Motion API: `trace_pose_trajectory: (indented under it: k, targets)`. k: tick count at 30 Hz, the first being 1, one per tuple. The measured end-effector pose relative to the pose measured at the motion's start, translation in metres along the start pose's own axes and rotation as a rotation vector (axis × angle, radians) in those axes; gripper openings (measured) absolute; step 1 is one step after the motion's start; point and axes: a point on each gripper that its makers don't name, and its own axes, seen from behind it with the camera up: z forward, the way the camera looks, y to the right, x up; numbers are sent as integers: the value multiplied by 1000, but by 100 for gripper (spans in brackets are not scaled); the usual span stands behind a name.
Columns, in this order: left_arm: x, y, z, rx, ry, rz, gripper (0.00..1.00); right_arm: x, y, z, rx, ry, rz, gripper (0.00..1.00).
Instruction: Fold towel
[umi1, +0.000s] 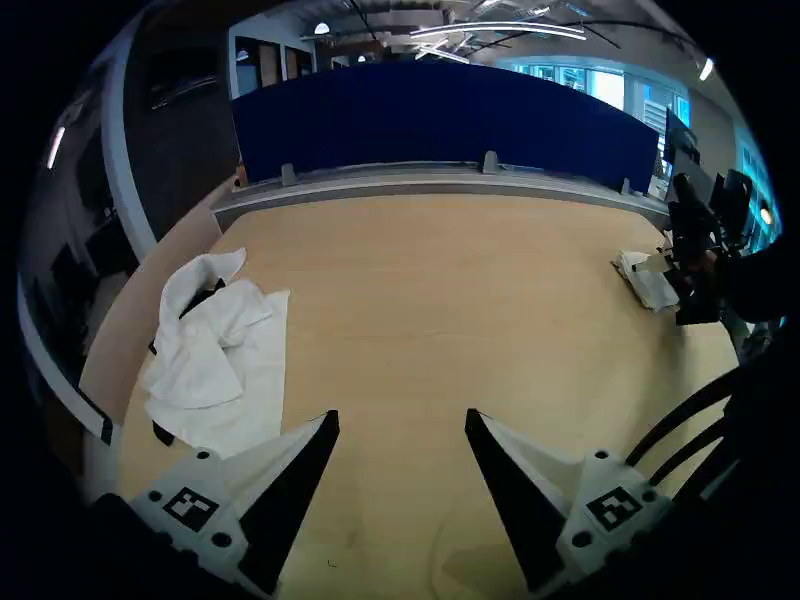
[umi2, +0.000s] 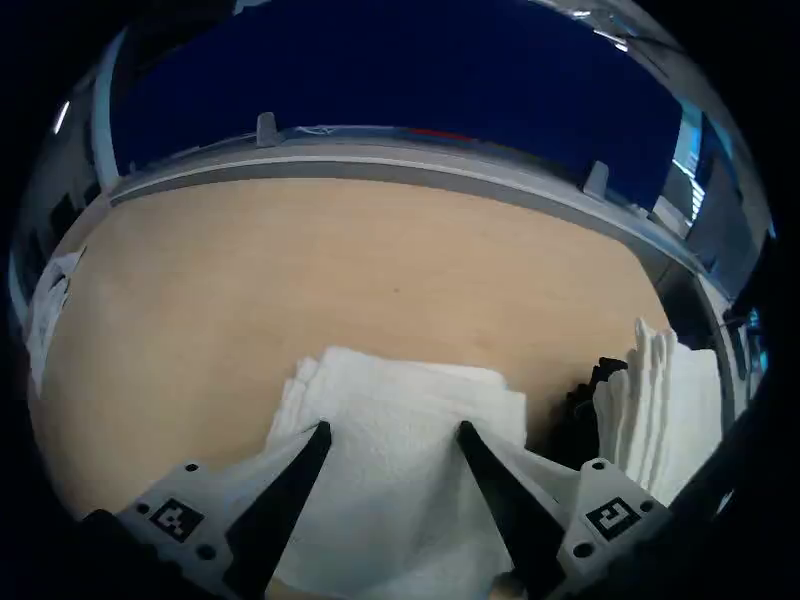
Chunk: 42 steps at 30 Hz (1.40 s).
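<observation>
- Pale wooden desk (umi1: 450, 300) under office ceiling lights, blue partition (umi1: 440, 120) along the far edge.
- Left gripper view: left gripper (umi1: 400, 440) low over bare desk, fingers wide apart, nothing between them.
- Crumpled towel (umi1: 215, 350) heaped well off to the left of those fingers, near the desk's left edge, untouched; probably the next piece waiting to be folded.
- Right gripper view: same desk and partition, seen from closer and lower.
- Right gripper (umi2: 393, 435) with fingers apart, straddling a folded towel (umi2: 400, 470) lying flat beneath and between them; contact impossible to judge.
- Stack of folded towels (umi2: 660, 400) just beside it on the right, a dark object (umi2: 590, 390) wedged between.
- Judged: folded towel either being squared up or just set down beside the finished stack.
</observation>
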Motion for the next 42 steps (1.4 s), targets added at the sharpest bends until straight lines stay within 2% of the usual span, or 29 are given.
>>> trace_pose_trajectory:
  k: [12,18,23,29,36,42]
  targets:
    - [4,-4,0,-1,5,-7,94,17,-4,-20,9,40,-24,100]
    - [8,-2,2,-14,17,-15,94,28,-10,-34,15,78,11,100]
    - [12,-2,3,-22,31,-13,94,29,-21,-56,31,105,55,100]
    - [21,-4,3,-38,55,-17,94,33,-37,-96,35,180,104,100]
    - [32,-2,5,-68,92,-9,94,41,-55,-159,23,315,175,100]
    - [47,2,3,-100,136,-2,94,42,-69,-208,-15,399,189,100]
